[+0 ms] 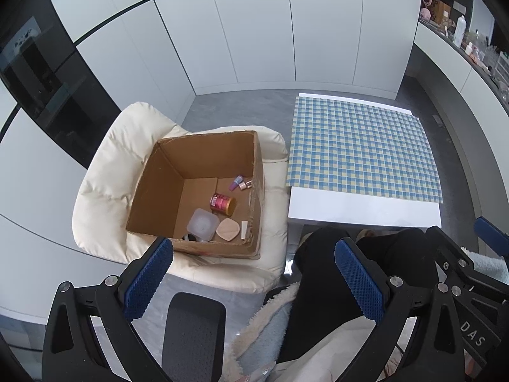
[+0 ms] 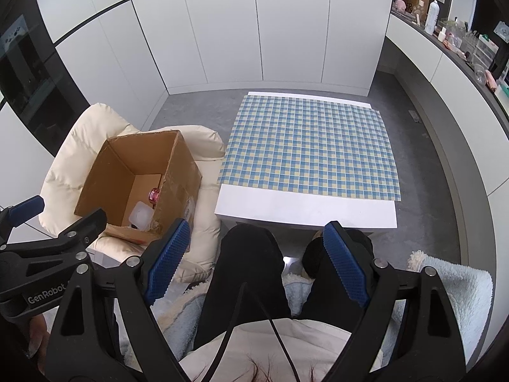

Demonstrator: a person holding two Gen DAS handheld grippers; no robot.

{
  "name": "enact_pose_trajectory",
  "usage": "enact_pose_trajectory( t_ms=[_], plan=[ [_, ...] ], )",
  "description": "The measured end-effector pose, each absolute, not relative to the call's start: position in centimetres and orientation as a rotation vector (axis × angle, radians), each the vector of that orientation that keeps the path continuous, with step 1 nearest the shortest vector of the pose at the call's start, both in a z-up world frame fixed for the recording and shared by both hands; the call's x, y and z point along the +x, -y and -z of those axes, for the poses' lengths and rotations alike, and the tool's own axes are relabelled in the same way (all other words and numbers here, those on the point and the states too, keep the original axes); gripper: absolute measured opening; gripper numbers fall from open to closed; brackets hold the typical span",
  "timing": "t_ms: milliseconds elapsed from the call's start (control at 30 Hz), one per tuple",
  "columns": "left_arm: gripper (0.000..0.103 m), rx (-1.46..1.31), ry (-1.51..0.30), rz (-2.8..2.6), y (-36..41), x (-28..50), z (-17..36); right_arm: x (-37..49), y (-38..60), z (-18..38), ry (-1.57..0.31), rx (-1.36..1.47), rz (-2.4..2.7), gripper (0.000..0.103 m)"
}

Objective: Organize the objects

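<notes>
An open cardboard box (image 1: 165,187) (image 2: 108,172) stands on a cream cushioned chair (image 1: 105,172) (image 2: 70,146) left of the table. Inside lie a red can (image 1: 222,203) (image 2: 155,194), a clear plastic tub (image 1: 202,224) (image 2: 141,216), a beige powder puff (image 1: 226,233) and small bottles (image 1: 240,184). My left gripper (image 1: 253,250) is open and holds nothing, near the box's front edge. My right gripper (image 2: 256,232) is open and holds nothing, above a person's black-trousered legs (image 2: 248,261).
A white low table (image 2: 305,210) (image 1: 362,213) carries a blue-and-yellow checked cloth (image 2: 308,146) (image 1: 362,146) with nothing on it. White cupboards line the back wall. A cluttered counter (image 2: 458,41) runs along the right. A black chair armrest (image 1: 194,334) lies below the left gripper.
</notes>
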State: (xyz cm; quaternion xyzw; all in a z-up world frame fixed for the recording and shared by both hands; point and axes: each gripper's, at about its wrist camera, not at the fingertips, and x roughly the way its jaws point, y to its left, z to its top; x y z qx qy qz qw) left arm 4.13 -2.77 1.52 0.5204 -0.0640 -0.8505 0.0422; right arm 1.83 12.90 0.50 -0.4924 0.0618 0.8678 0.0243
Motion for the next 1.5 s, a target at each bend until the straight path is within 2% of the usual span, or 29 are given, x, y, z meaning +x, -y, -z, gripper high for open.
enact_pose_trajectory(
  t_ms=[1500],
  plan=[
    [0.102,1.651,0.148,2.597,2.6,4.2,-0.8,1.8,-13.4,0.6,-0.193,-1.594,-2.650,0.088]
  ],
)
